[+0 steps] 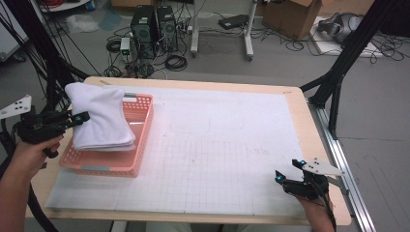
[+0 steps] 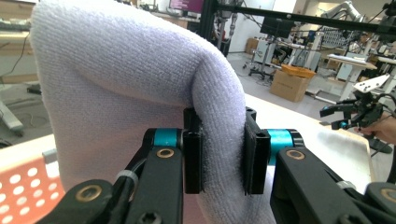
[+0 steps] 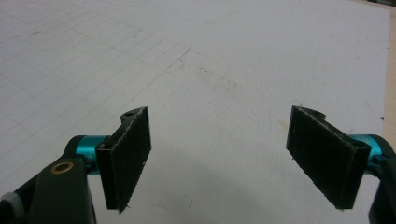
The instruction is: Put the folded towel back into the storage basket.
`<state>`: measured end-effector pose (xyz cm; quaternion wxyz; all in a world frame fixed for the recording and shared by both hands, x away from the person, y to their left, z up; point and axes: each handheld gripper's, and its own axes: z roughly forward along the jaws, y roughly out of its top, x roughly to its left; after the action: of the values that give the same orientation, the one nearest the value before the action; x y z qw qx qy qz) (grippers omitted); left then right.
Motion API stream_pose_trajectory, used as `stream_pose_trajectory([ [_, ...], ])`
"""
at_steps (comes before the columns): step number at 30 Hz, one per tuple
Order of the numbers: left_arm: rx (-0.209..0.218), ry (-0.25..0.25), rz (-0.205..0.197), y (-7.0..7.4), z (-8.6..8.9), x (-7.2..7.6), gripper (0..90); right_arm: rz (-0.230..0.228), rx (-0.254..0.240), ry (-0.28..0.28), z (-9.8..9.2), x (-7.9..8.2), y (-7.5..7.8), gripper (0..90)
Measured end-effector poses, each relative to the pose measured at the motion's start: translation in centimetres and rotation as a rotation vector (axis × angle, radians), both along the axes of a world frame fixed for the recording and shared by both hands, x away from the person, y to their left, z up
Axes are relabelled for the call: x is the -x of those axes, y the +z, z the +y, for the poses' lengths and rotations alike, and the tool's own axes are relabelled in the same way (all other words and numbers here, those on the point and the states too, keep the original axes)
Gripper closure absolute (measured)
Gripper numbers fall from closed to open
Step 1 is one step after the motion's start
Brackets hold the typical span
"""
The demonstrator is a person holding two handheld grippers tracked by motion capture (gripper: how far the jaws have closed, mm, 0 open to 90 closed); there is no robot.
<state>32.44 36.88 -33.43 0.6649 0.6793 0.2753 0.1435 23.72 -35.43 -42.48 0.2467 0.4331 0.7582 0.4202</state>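
A folded white towel hangs over the pink plastic basket at the table's left side, its lower folds down inside the basket. My left gripper is shut on the towel's left edge; in the left gripper view the thick white cloth is pinched between both black pads. My right gripper rests near the table's front right corner, open, with nothing between its pads above the white gridded mat.
The white gridded mat covers most of the wooden table. Beyond the far edge stand computer towers, cables and cardboard boxes on the floor. A black frame leg stands right of the table.
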Motion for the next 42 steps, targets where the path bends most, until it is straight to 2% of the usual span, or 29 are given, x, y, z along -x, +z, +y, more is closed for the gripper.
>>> stream_pose_trajectory([
  [9, -0.023, -0.027, 0.051, -2.1, -1.0, -1.0, 74.1, 0.001, -0.001, 0.002, 0.2, -0.1, -0.1, 20.7],
  [14, -0.012, -0.031, 0.079, -3.4, -1.9, -1.8, 73.9, 0.003, 0.000, 0.002, 0.2, -0.1, -0.1, 20.7],
  [22, -0.039, -0.025, 0.124, -4.2, -2.7, -2.5, 73.1, 0.003, -0.003, -0.001, 0.1, 0.0, -0.1, 20.7],
  [31, -0.045, 0.027, 0.192, -4.6, -2.3, -2.7, 70.3, 0.002, -0.002, 0.000, 0.0, 0.1, 0.0, 20.7],
  [35, -0.033, 0.057, 0.239, -4.6, -2.2, -2.9, 63.1, 0.003, -0.002, -0.001, 0.1, 0.1, 0.0, 20.7],
  [36, -0.033, 0.057, 0.239, -4.6, -2.2, -2.9, 59.5, 0.000, -0.001, -0.001, 0.1, 0.1, 0.0, 20.7],
  [37, -0.017, 0.079, 0.276, -4.7, -2.0, -3.0, 54.5, 0.001, 0.000, 0.001, 0.0, 0.1, 0.0, 20.7],
  [39, -0.003, 0.100, 0.314, -4.7, -1.8, -3.1, 46.6, 0.001, 0.000, 0.001, 0.0, 0.1, 0.0, 20.7],
  [42, 0.002, 0.113, 0.321, -4.6, -1.7, -3.1, 44.1, 0.001, 0.000, 0.001, 0.0, 0.1, 0.0, 20.7],
])
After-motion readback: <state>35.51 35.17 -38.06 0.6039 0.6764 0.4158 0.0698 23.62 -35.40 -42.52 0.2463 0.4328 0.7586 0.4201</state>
